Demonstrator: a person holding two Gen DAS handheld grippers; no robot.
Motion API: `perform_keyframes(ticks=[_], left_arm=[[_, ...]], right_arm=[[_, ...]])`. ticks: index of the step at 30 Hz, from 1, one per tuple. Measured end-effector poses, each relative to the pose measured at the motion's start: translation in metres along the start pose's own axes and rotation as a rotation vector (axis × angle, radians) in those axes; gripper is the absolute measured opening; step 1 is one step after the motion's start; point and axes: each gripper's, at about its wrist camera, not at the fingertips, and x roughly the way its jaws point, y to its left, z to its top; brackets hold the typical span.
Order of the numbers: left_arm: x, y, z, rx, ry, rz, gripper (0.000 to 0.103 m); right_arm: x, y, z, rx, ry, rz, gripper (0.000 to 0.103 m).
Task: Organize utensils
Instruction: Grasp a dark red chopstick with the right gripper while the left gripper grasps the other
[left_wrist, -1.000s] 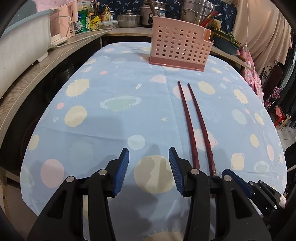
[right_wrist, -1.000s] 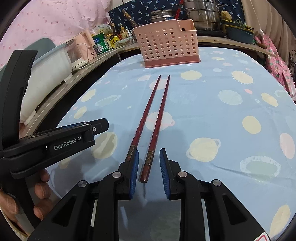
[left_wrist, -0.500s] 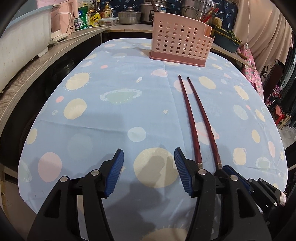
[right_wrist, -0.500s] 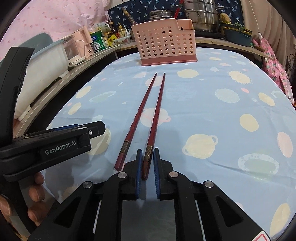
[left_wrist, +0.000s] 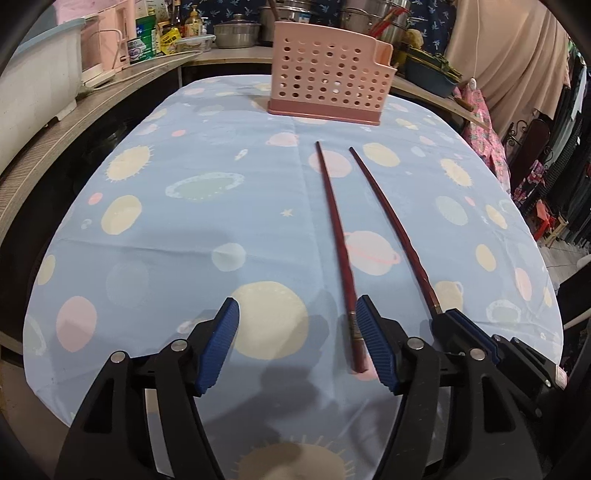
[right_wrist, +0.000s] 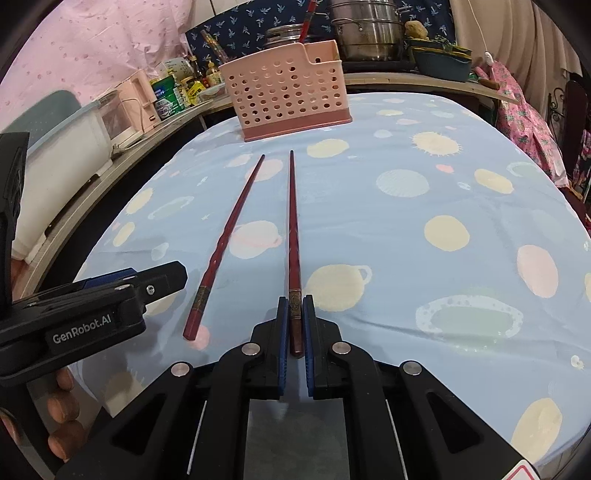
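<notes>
Right gripper (right_wrist: 294, 325) clenched on right chopstick (right_wrist: 293, 236) butt end near table's (right_wrist: 461, 206) near edge; thin end-grip, may pivot or slip on lift. Left gripper (left_wrist: 297, 343) jaws just opening, nothing pressed; left chopstick (left_wrist: 338, 236) just beside right pad, may get nudged. Basket (left_wrist: 327, 86) at far edge.

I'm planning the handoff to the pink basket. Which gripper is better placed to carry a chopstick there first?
Right. The right gripper is already shut on one chopstick; the left gripper, jaws just opening, holds nothing, the other chopstick lying loose by its finger.
</notes>
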Motion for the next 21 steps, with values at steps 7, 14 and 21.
perform_keyframes(ticks=[7,14,21], left_arm=[[0.011,-0.015,-0.006,0.023,0.031,-0.004,0.063],[0.012,-0.019,-0.008,0.044,0.017,0.023,0.058],[0.011,-0.019,-0.009,0.055,0.013,0.030,0.034]], right_arm=[[-0.002,-0.009,0.000,0.028,-0.003,0.004,0.007],[-0.002,-0.010,-0.001,0.033,-0.007,0.007,0.007],[-0.002,-0.010,-0.001,0.033,-0.006,0.007,0.007]])
